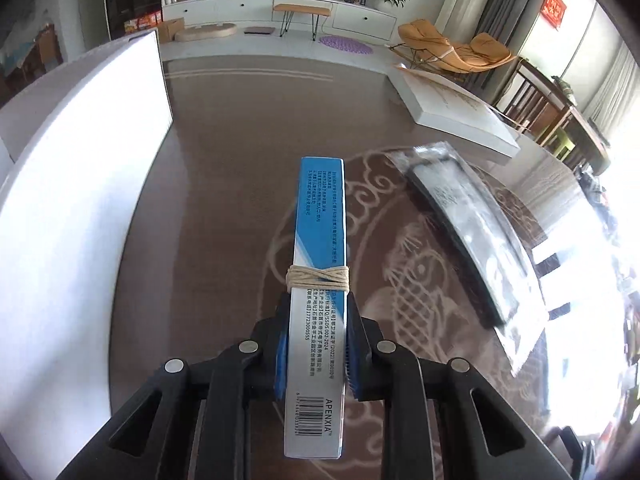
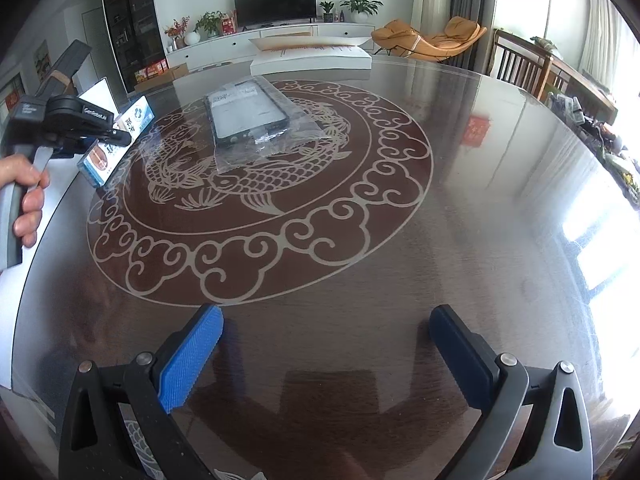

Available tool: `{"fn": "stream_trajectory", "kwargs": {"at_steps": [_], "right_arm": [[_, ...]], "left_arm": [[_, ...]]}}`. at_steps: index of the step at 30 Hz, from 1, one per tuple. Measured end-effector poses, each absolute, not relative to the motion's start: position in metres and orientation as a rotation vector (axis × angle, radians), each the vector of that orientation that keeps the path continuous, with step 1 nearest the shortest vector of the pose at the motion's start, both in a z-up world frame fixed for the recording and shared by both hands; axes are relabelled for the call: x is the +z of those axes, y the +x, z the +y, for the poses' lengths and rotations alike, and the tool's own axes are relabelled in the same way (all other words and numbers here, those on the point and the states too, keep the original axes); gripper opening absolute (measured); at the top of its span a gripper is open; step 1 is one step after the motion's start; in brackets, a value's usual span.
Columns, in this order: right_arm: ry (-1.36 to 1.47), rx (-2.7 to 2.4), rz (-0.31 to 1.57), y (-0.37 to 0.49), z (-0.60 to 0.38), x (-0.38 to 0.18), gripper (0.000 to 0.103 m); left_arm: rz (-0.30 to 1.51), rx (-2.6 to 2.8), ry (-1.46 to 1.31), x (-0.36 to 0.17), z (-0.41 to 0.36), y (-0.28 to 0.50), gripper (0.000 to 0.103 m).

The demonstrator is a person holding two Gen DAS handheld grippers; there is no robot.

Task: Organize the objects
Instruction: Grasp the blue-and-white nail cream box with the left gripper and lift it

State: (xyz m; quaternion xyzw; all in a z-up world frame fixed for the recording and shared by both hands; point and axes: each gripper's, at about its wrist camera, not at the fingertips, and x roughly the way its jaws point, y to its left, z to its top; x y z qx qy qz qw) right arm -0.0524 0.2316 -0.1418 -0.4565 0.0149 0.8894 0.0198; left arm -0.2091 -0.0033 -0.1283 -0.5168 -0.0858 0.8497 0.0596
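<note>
My left gripper (image 1: 318, 300) is shut on a long blue and white box (image 1: 318, 264) bound with beige string, held on edge above the dark round table (image 1: 224, 168). The same box (image 2: 120, 140) and the left gripper (image 2: 106, 136) show at the far left of the right wrist view, held by a hand. A dark flat item in a clear plastic bag (image 1: 472, 232) lies on the table's carp pattern; it also shows in the right wrist view (image 2: 248, 116). My right gripper (image 2: 326, 344) is open and empty above the table's near side.
A large white box (image 1: 80, 208) stands close on the left of the held box. A flat white box (image 1: 452, 108) lies at the table's far edge; it also shows in the right wrist view (image 2: 312, 60). Wooden chairs (image 2: 520, 64) stand beyond the table on the right.
</note>
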Motion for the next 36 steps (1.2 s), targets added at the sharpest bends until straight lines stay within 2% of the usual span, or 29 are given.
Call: {"fn": "stream_trajectory", "kwargs": {"at_steps": [2, 5, 6, 7, 9, 12, 19, 32, 36], "right_arm": [[-1.415, 2.759, 0.049, -0.053, 0.232, -0.142, 0.103], [-1.414, 2.759, 0.053, -0.053, 0.233, -0.142, 0.103], [-1.414, 2.758, 0.052, -0.053, 0.233, -0.142, 0.103], [-1.415, 2.757, 0.049, -0.053, 0.233, -0.142, 0.103], [-1.416, 2.756, 0.044, -0.053, 0.233, -0.143, 0.103], [-1.416, 2.757, 0.045, -0.053, 0.233, -0.143, 0.103], [-1.417, 2.756, 0.042, -0.053, 0.233, -0.143, 0.103], [-1.419, 2.753, 0.033, -0.053, 0.233, -0.143, 0.103], [-1.417, 2.753, 0.037, -0.053, 0.234, -0.143, 0.103]], "left_arm": [[-0.347, 2.495, -1.542, -0.125, 0.002, -0.177, 0.022], [-0.333, 2.438, -1.528, -0.118, 0.006, -0.153, 0.026], [-0.312, 2.444, -1.526, -0.116, 0.004, -0.15, 0.034], [-0.285, 2.471, -1.517, -0.113, 0.001, -0.148, 0.048], [-0.237, 2.557, -1.516, -0.108, -0.009, -0.146, 0.064], [-0.236, 2.617, -1.517, -0.101, -0.02, -0.148, 0.064], [-0.096, 2.724, -1.568, -0.112, -0.026, -0.148, 0.064], [-0.054, 2.634, -1.487, -0.121, 0.024, -0.151, 0.065], [-0.112, 2.596, -1.484, -0.123, 0.033, -0.156, 0.065]]}}
